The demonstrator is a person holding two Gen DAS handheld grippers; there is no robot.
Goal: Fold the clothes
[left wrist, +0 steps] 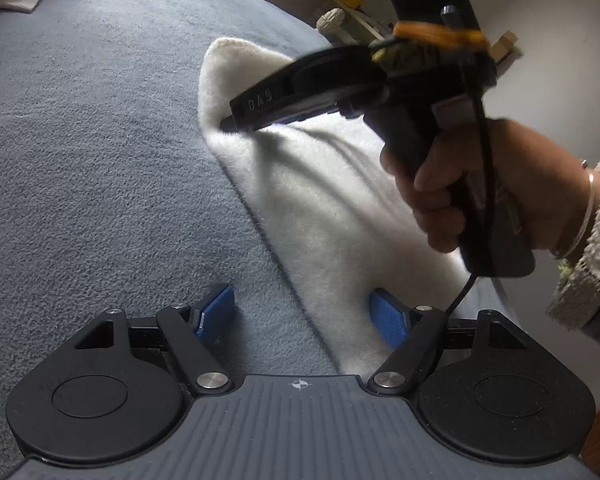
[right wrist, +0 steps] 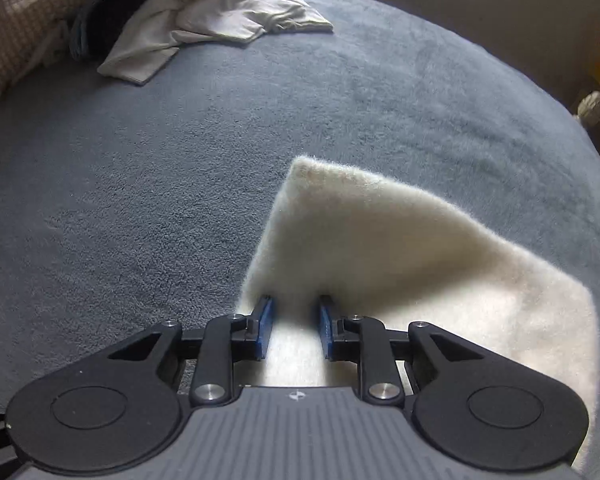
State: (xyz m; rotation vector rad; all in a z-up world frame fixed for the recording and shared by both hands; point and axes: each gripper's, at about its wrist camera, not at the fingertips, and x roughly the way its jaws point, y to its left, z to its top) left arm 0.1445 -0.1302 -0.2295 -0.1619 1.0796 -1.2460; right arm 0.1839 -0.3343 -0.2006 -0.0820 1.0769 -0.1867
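1. Two grippers work one white fleece garment (right wrist: 400, 248), which lies flat near the right edge of the blue-grey bed cover (left wrist: 100, 160).
2. Left gripper (left wrist: 302, 316): jaws wide, straddling the garment's near edge, placed to pinch it.
3. Right gripper (right wrist: 296, 330): jaws narrowly parted over the fleece, gripping nothing visibly.
4. Crumpled white clothes (right wrist: 220, 16) lie at the far edge.

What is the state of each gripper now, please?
Left gripper: open, holding nothing.
Right gripper: jaws partly open over the white fleece cloth, not gripping it.
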